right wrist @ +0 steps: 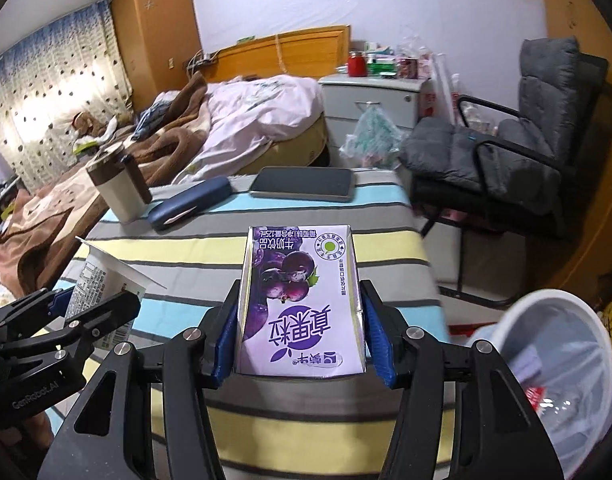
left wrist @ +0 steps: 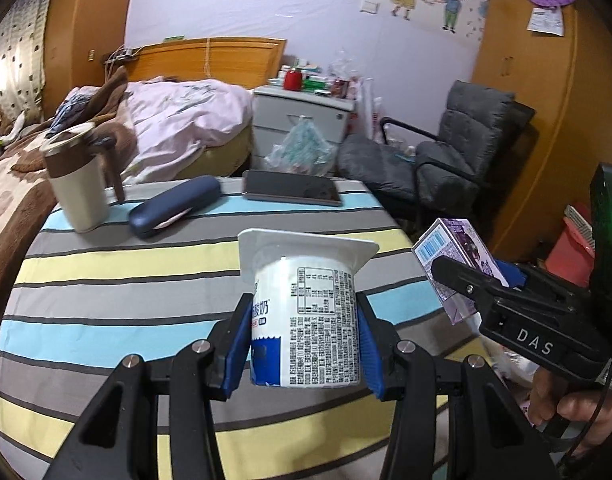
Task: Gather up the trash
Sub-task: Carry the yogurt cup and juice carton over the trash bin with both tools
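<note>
While you've got both grippers up over the striped table (left wrist: 105,272), here's the state. Your left gripper (left wrist: 305,344) is clamped on the yogurt cup (left wrist: 306,304): blue pads (left wrist: 238,344) tight on both sides of the body, cup upright, white square rim on top, printed label facing the cam, clear of the tabletop. Your right gripper (right wrist: 301,334) is clamped on the purple milk carton (right wrist: 301,300), pads on both narrow sides, grape print up, text reads upside down in the right wrist view. Carton's also off the table.

From the left cam, the right gripper (left wrist: 466,280) w/ carton (left wrist: 454,256) sits to the right of the cup, past the table edge; your hand (left wrist: 574,400) shows below it on the handle. From the right cam, the left gripper (right wrist: 85,308) and cup (right wrist: 101,280) are at the left edge, near but not touching the carton.

White bin w/ clear liner (right wrist: 558,352) is low right in the right cam, beside the table, some trash already inside. Carton isn't over it.

On the far side of the table: cream tumbler w/ brown lid (left wrist: 77,184), blue glasses case (left wrist: 173,210) next to it, dark tablet (left wrist: 291,190) to the right of the case. Behind: bed (left wrist: 165,120), nightstand (left wrist: 301,120), grey chair (left wrist: 458,152).
</note>
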